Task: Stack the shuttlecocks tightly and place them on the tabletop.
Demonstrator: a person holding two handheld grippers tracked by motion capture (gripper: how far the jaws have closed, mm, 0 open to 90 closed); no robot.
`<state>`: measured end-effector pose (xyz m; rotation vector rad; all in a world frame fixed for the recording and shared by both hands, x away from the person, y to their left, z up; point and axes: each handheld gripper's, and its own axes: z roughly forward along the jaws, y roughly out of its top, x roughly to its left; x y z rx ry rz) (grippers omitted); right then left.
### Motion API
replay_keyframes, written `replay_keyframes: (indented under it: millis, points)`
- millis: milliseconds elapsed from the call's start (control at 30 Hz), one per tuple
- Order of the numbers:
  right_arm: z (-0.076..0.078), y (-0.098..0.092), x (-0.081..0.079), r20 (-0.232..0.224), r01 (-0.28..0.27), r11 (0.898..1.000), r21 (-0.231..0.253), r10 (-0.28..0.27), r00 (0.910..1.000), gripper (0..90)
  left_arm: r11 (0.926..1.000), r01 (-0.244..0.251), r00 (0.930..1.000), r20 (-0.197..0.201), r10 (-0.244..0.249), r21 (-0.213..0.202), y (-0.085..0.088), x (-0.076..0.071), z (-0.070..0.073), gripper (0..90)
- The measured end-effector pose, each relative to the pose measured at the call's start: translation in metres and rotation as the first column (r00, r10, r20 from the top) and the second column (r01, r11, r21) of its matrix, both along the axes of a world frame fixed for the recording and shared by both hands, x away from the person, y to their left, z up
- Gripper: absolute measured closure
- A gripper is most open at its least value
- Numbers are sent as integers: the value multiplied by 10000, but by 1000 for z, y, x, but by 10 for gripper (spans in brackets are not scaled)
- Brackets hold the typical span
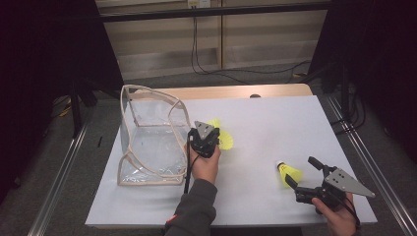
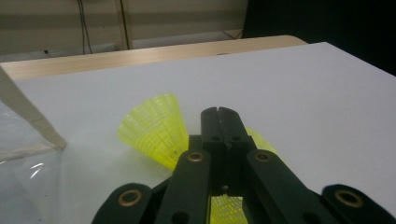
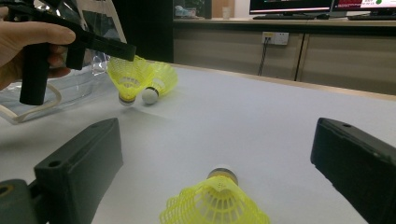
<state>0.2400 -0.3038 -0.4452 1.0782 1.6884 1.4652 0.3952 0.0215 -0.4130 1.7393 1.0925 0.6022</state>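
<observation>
My left gripper [image 1: 214, 132] [image 2: 218, 112] is shut, and a person's hand holds it just right of a clear bag [image 1: 150, 140]. In the right gripper view a yellow shuttlecock [image 3: 128, 77] hangs cork-down from the left gripper's jaw tips, pinched by its skirt; it also appears as a yellow shuttlecock [image 2: 154, 128] left of the jaws. A second shuttlecock [image 3: 162, 79] [image 1: 227, 140] lies beside it on the white table [image 1: 265, 123]. My right gripper [image 1: 302, 172] [image 3: 217, 133] stands open near the front right, with a third shuttlecock [image 1: 290, 173] [image 3: 217, 203] lying between its jaws, untouched.
The clear bag with beige trim stands open at the table's left, its mouth facing the left gripper. A bare wooden strip [image 1: 231, 91] runs along the table's far edge. Cables [image 1: 206, 64] trail on the floor beyond, and metal rails flank both sides.
</observation>
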Motion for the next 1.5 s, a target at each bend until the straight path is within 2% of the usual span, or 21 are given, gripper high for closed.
replay_keyframes:
  millis: [167,300,367,400,467,533,567,633,833,1033,1167,1233,1333,1500]
  points:
    - [0,0,0,3,-5,10000,6,5,10000,15,9995,-215,9998,-28,216,240,1,1,-1,900]
    - [0,0,0,17,-20,10000,3,20,10000,15,9992,-137,9999,-59,139,378,-1,3,-5,900]
    - [0,0,0,2,-19,10000,11,19,10000,15,9997,-108,9999,-65,109,220,-2,4,-5,900]
    - [0,0,0,5,-18,10000,7,18,10000,15,10000,11,10000,-54,-11,13,-3,6,-7,898]
    - [0,0,0,12,-24,10000,11,24,10000,15,9998,175,9998,-105,-175,-63,-6,7,-8,889]
    - [0,0,0,16,-26,10000,11,26,10000,16,9983,433,9987,-261,-443,-377,-9,9,-10,863]
    - [0,-1,0,11,-30,10000,2,30,10000,15,9986,430,9988,-229,-437,-309,-9,9,-11,855]
    - [0,-1,0,1,-50,10000,-1,50,10000,15,9966,637,9972,-350,-656,-523,-11,10,-13,848]
    - [0,0,0,2,-64,10000,24,64,10000,16,9954,719,9962,-443,-748,-628,-17,12,-17,823]
    - [0,-1,0,4,-58,10000,4,58,10000,16,9936,713,9960,-469,-756,-877,-17,14,-18,728]
    - [0,-1,0,23,-59,10000,1,59,10000,16,9946,716,9957,-540,-758,-758,-16,14,-19,718]
    - [0,-1,0,14,-70,10000,17,70,10000,16,9932,755,9951,-568,-807,-882,-16,15,-19,707]
    - [0,-1,0,13,-61,10000,3,61,10000,16,9936,764,9948,-606,-816,-837,-17,15,-20,672]
    - [0,-1,0,6,-54,10000,-5,54,10000,17,9925,838,9931,-747,-905,-888,-18,15,-21,677]
